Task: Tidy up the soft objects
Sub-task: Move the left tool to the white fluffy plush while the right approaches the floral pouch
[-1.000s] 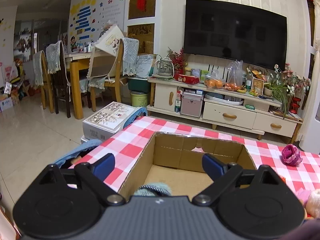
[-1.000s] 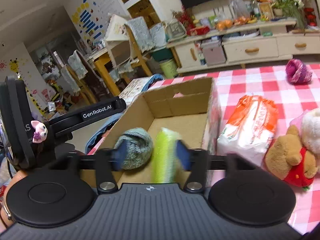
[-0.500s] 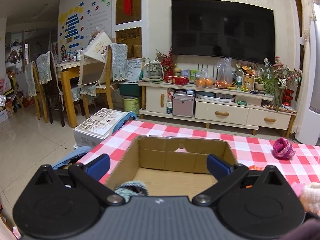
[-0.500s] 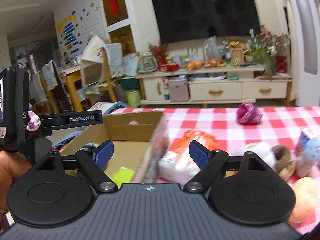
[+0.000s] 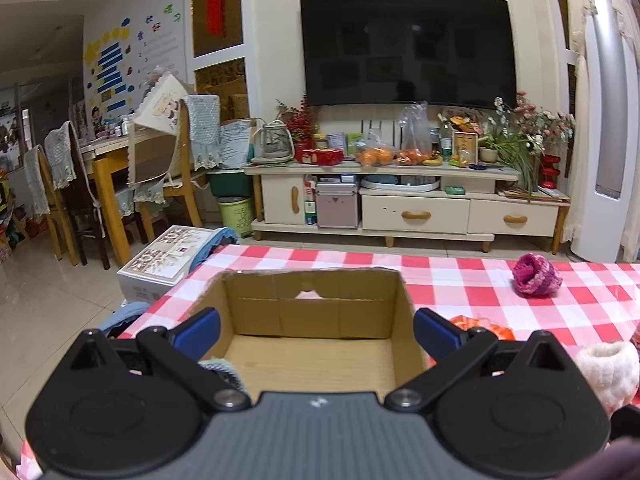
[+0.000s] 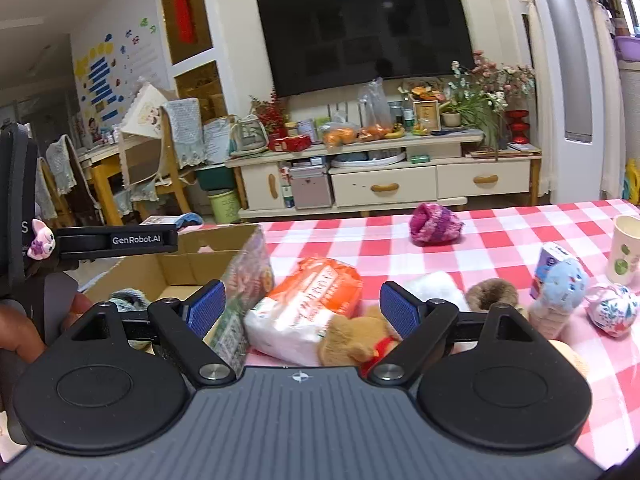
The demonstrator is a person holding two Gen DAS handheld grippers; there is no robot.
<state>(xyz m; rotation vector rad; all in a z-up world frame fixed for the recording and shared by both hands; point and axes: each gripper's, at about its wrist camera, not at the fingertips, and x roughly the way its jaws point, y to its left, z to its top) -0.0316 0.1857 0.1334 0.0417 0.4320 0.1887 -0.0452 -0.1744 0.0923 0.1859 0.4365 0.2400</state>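
An open cardboard box [image 5: 312,308] [image 6: 188,268] stands on the red-checked table. A grey-green knitted ball [image 5: 222,368] [image 6: 128,298] lies inside it at the near left. My left gripper [image 5: 316,330] is open, its blue pads astride the box's near end, nothing between them. My right gripper [image 6: 302,306] is open above an orange-and-white tissue pack [image 6: 308,308] and a brown teddy bear [image 6: 352,338], just right of the box. A magenta knitted ball [image 5: 536,274] [image 6: 436,225] sits farther back. The left gripper's body [image 6: 116,238] shows at the left of the right wrist view.
To the right lie a white plush [image 6: 432,286], a brown furry toy [image 6: 494,294], a blue plush cone [image 6: 560,292], a floral pouch [image 6: 612,310] and a white cup [image 6: 626,248]. A cream knitted item [image 5: 608,368] lies near the left gripper. The table's far edge faces a TV cabinet.
The right gripper let go of a green soft object in the box, opened wide and swung right over the tissue pack and bear. The left gripper opened a little more and drifted right.
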